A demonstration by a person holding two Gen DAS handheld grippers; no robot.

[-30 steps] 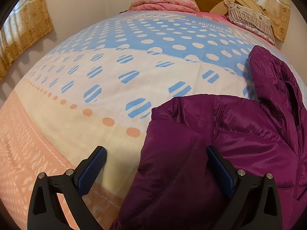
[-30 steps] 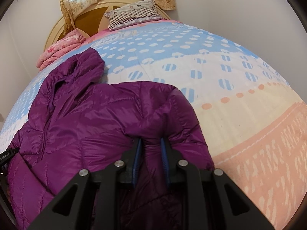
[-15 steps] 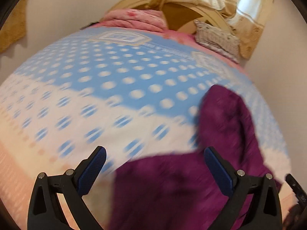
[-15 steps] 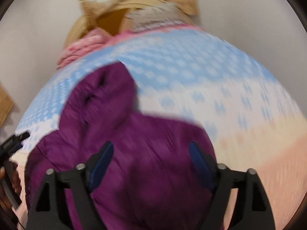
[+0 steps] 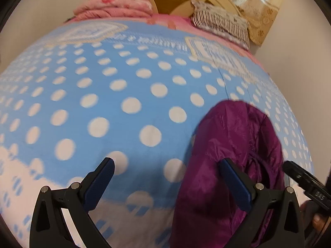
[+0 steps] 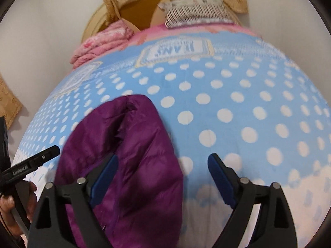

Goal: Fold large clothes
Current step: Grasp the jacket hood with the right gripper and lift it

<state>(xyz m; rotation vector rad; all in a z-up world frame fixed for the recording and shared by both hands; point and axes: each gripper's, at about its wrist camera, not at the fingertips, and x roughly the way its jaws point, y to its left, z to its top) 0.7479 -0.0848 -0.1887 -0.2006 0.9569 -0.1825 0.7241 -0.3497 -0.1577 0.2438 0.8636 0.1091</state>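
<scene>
A blue bedspread with white polka dots point(image 5: 128, 95) covered the bed, fading to white with blue striped dots toward six o'clock. A printed label reading "JEANS" point(image 6: 178, 50) sat on it toward twelve o'clock. Beyond that, a folded pink quilt point(image 5: 115, 8) lay at eleven o'clock and a striped pillow point(image 5: 222, 23) at one o'clock, both against a curved wooden headboard point(image 6: 142, 10). Beige patterned curtains point(image 5: 260, 18) hung behind.
</scene>
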